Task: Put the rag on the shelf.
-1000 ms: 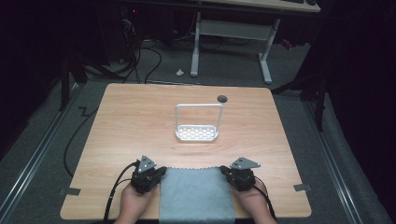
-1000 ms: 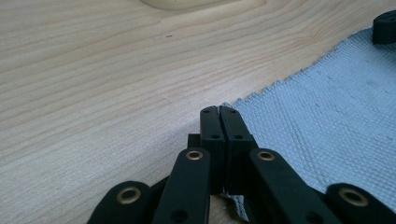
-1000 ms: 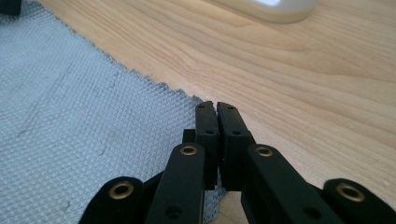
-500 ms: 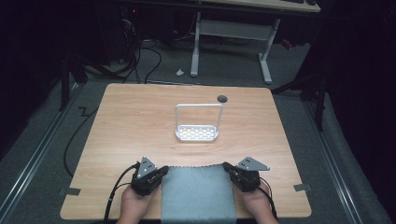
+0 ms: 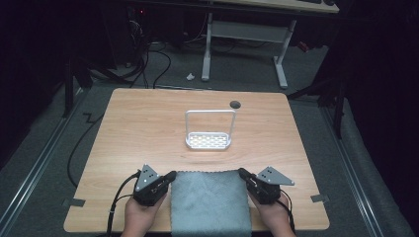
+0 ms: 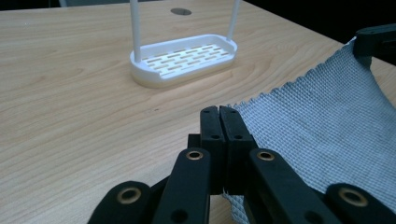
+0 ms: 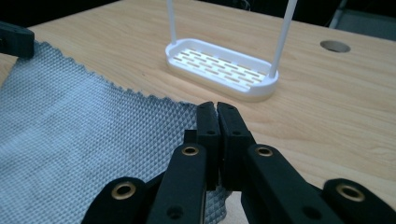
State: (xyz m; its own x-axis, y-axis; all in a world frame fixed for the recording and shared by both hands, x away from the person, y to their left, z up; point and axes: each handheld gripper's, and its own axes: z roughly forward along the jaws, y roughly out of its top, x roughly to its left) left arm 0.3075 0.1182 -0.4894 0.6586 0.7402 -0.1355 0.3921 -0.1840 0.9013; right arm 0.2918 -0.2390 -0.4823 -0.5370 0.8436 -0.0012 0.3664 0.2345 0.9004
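Note:
A grey textured cloth (image 5: pixel 210 201) is stretched between my two grippers at the near edge of the table, its lower part hanging over that edge. My left gripper (image 5: pixel 169 176) is shut on the cloth's far left corner; in the left gripper view its jaws (image 6: pixel 219 112) pinch the corner of the cloth (image 6: pixel 322 126). My right gripper (image 5: pixel 243 173) is shut on the far right corner, and the right gripper view shows the jaws (image 7: pixel 213 108) closed on the cloth (image 7: pixel 79 140). Both corners are lifted a little off the wood.
A white slotted tray with a tall hoop handle (image 5: pixel 209 141) stands at the table's middle, also in the left gripper view (image 6: pixel 184 58) and the right gripper view (image 7: pixel 222 67). A round cable hole (image 5: pixel 235 104) lies behind it. Cables trail toward the person.
Both grippers have risen slightly and drawn the cloth's far corners up and a little forward; the cloth's far edge now sits higher and more taut. The jaws stay shut.

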